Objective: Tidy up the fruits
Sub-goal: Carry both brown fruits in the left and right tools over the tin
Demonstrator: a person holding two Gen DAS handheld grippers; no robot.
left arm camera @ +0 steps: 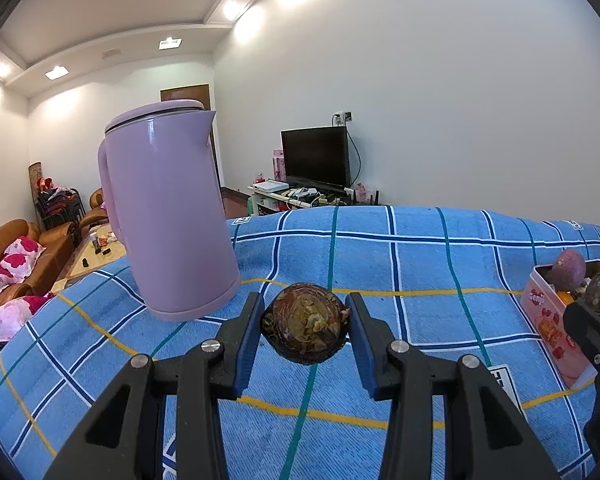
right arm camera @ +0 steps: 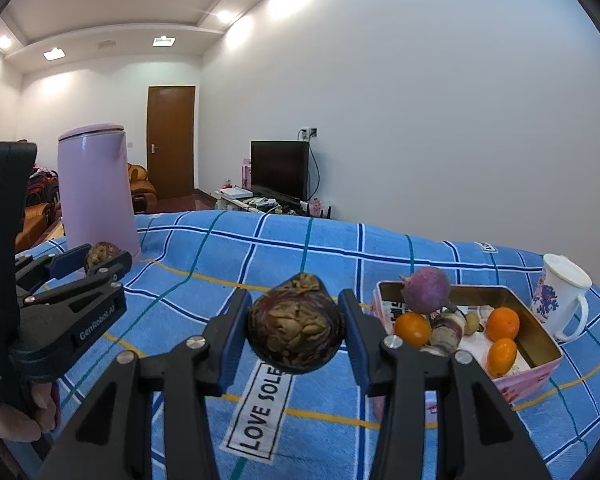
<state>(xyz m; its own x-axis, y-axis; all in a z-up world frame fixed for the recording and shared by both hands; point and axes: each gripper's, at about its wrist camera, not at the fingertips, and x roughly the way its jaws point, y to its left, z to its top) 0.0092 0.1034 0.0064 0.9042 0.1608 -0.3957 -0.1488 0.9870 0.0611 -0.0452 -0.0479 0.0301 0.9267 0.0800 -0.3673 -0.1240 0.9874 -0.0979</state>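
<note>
from the left wrist: left gripper [left arm camera: 305, 322] closed on a dark brown mangosteen [left arm camera: 305, 327], blue-padded fingers [left arm camera: 247, 338] pressing its two sides, fruit lifted clear of the blue plaid cloth [left arm camera: 400, 264] over the surface. lilac kettle [left arm camera: 168, 216] standing just beyond and to the left of the held fruit, lid on, spout turned right. far right edge: pink tin [left arm camera: 548, 320] with a purple round fruit [left arm camera: 568, 269] showing above its rim, and part of the right gripper [left arm camera: 596, 312] in front of it with a second dark fruit (only partly visible here). from the right wrist: right gripper [right arm camera: 296, 328] clamped the same way on another mangosteen [right arm camera: 296, 330], pale dried calyx facing the camera, held above the cloth and a "love sole" label [right arm camera: 260, 412]. just right of it, the open pink tin [right arm camera: 540, 336], holding three oranges [right arm camera: 502, 323], the purple fruit [right arm camera: 427, 290] perched at the back rim and some brownish pieces too jumbled to tell apart. white flowered mug [right arm camera: 560, 300] near the tin's far right side. at left, the left gripper [right arm camera: 104, 258] gripping its fruit in front of the kettle [right arm camera: 96, 192], a hand [right arm camera: 40, 404] on its handle.
</note>
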